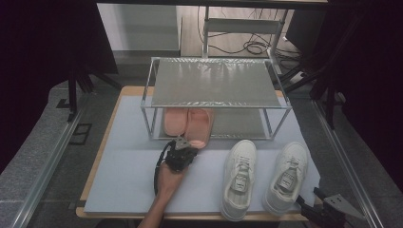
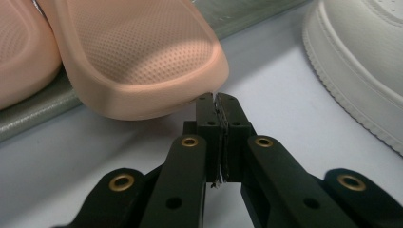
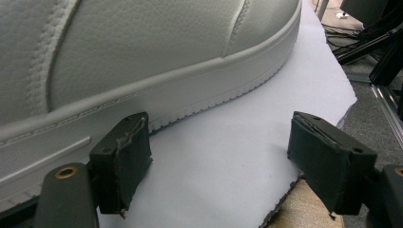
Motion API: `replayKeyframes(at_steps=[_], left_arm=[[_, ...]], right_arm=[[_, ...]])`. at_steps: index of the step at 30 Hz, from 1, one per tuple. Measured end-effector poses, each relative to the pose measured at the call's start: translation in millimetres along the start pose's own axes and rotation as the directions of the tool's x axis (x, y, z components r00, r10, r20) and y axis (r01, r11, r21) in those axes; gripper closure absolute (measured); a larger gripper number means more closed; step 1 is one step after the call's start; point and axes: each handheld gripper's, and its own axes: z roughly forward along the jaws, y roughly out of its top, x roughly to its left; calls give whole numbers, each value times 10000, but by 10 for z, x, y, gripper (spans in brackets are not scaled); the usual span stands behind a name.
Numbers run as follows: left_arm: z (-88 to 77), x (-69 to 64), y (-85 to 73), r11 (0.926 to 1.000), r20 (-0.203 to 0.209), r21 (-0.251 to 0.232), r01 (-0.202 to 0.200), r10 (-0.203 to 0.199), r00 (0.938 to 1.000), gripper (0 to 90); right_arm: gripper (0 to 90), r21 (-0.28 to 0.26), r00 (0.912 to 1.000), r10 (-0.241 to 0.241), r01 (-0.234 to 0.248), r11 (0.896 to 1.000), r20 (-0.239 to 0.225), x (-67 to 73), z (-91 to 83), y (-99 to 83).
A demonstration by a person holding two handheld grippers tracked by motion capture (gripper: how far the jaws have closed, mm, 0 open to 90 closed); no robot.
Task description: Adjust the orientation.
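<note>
Left fingers (image 2: 219, 102) pressed together, tips just short of the pink slipper's (image 2: 142, 61) heel; right fingers (image 3: 223, 156) apart, empty, beside a white sneaker (image 3: 142, 57).

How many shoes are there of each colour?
Pink slippers: 2, one beside the other on the bottom shelf of the rack
White sneakers: 2, one beside the other on the mat
Total: 4 shoes
</note>
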Motion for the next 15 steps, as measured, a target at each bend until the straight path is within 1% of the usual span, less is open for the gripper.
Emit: replayKeyframes(at_steps=[15], left_arm=[[184, 104, 150, 9999, -216, 128, 65, -62, 9997, 888]], right_arm=[[220, -10, 10000, -15, 15, 10000, -16, -2, 0, -2]])
